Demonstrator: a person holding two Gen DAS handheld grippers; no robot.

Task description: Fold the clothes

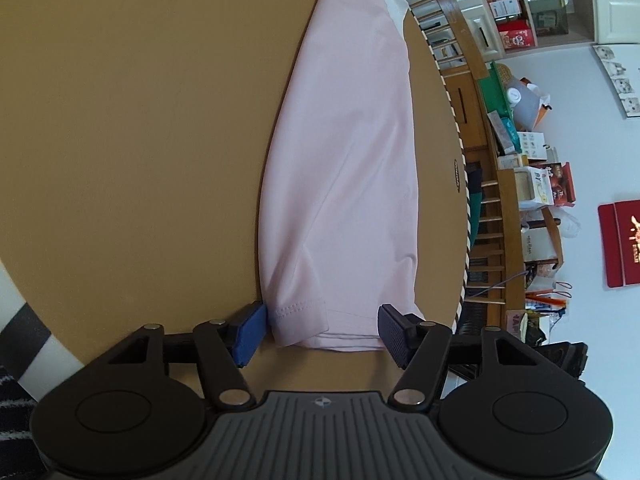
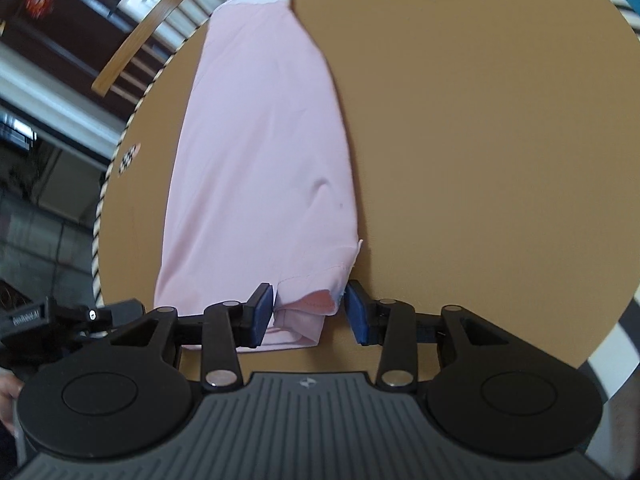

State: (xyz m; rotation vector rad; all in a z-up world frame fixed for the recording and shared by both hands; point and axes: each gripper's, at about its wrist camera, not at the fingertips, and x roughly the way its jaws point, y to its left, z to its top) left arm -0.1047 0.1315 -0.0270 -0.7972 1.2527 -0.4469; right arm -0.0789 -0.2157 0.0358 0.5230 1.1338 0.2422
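Observation:
A pale pink shirt (image 1: 344, 184) lies folded into a long narrow strip on a round tan table (image 1: 128, 152). My left gripper (image 1: 322, 330) is open, its blue pads on either side of the strip's near end with a stitched hem. In the right wrist view the same pink shirt (image 2: 260, 168) runs away from the camera. My right gripper (image 2: 308, 312) is open, its jaws straddling the right part of the shirt's near end, where a sleeve hem and darker pink inside show. Neither gripper pinches the cloth.
The table (image 2: 480, 140) has a striped rim. Wooden chairs (image 1: 492, 216) stand past its right edge, with cluttered shelves and boxes (image 1: 536, 184) behind. A wooden chair back (image 2: 140, 40) stands past the left rim in the right wrist view.

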